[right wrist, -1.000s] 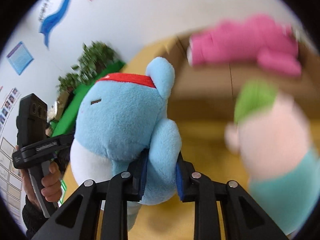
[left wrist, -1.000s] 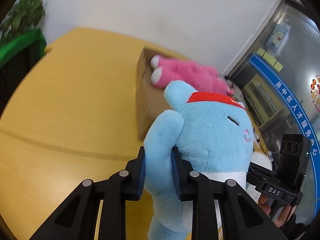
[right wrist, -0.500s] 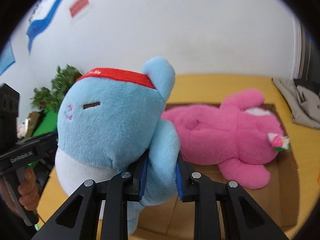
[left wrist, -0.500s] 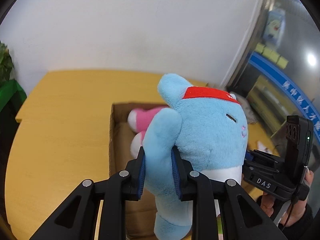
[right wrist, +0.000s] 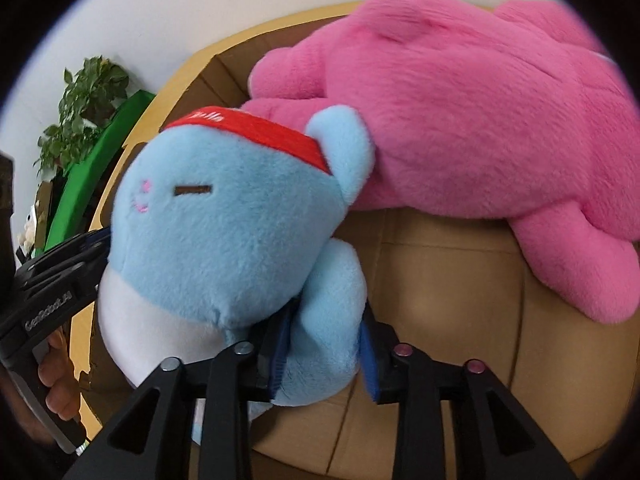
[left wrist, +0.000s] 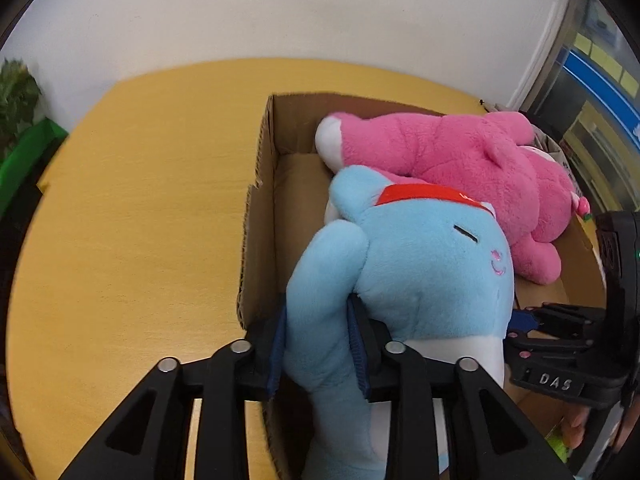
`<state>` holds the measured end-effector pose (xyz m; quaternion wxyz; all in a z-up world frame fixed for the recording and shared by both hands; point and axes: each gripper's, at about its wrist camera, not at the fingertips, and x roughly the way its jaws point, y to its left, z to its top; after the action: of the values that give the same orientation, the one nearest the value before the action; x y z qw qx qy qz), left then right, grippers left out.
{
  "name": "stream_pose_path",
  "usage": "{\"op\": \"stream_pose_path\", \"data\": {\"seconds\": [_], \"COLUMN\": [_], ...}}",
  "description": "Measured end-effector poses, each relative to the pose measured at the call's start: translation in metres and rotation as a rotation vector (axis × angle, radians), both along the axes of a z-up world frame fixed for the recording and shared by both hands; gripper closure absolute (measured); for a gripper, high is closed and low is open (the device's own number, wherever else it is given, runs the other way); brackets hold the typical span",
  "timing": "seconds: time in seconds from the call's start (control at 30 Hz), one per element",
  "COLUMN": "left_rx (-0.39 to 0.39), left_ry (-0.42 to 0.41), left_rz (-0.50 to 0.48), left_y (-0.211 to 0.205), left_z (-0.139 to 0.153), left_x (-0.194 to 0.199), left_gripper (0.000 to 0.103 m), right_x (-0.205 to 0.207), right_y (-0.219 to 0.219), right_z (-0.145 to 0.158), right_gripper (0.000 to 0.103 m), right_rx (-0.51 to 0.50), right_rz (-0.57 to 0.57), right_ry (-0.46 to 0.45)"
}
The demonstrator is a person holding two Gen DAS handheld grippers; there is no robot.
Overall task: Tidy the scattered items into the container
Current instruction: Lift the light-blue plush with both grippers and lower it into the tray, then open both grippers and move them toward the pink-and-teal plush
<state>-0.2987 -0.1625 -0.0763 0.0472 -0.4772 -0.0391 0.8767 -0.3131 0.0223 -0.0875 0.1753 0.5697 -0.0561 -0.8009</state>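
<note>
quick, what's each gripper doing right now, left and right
Left gripper: jaws closed on one arm of the blue plush toy.
Right gripper: jaws closed on the toy's other arm.

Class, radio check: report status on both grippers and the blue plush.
Left gripper and right gripper shut on blue plush. Plush inside cardboard box, against pink plush.

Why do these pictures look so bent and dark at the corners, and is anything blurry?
Left wrist view: fisheye lens bows the yellow table, black corners, blue plush sharp. Right wrist view: same dark ring; pink plush looms large, slightly soft.
</note>
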Motion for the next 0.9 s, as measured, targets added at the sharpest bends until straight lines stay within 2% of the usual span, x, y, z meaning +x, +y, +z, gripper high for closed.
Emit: {"op": "stream_pose_path", "data": {"seconds": [0.03, 0.1, 0.13, 0.17, 0.23, 0.33, 0.43, 0.5, 0.63, 0.9], "left_rx": [-0.025, -0.054, -0.054, -0.053, -0.055, -0.068, -0.082, -0.086, -0.037, -0.026], "left_ry": [0.016, 0.077, 0.109, 0.143, 0.227, 0.324, 0.387, 0.411, 0.384, 0.346], "left_rz": [0.010, 0.030, 0.040, 0.051, 0.064, 0.061, 0.065, 0.071, 0.106, 0.114], "left_y": [0.003, 0.003, 0.006, 0.008, 0.014, 0.034, 0.059, 0.073, 0.090, 0.112], "left_z": [0.008, 0.033, 0.044, 0.057, 0.087, 0.120, 0.136, 0.139, 0.134, 0.118], "left_x": [0.006, 0.032, 0.043, 0.056, 0.092, 0.142, 0.182, 0.201, 0.220, 0.244], "left_gripper": [0.064, 0.053, 0.042, 0.036, 0.027, 0.017, 0.010, 0.010, 0.010, 0.010], "right_x": [0.005, 0.012, 0.019, 0.026, 0.048, 0.087, 0.131, 0.157, 0.191, 0.230], "right_y": [0.006, 0.021, 0.029, 0.037, 0.058, 0.083, 0.096, 0.094, 0.088, 0.097], "right_z": [-0.001, 0.011, 0.022, 0.034, 0.064, 0.104, 0.131, 0.138, 0.136, 0.129], "right_gripper": [0.061, 0.039, 0.035, 0.030, 0.022, 0.022, 0.022, 0.022, 0.023, 0.023], "right_rx": [0.001, -0.033, -0.068, -0.106, -0.189, -0.213, -0.072, 0.037, 0.151, 0.183], "right_rz": [-0.012, -0.036, -0.047, -0.057, -0.085, -0.119, -0.140, -0.129, -0.132, -0.169], "right_ry": [0.004, 0.038, 0.068, 0.098, 0.166, 0.286, 0.409, 0.458, 0.506, 0.529]}}
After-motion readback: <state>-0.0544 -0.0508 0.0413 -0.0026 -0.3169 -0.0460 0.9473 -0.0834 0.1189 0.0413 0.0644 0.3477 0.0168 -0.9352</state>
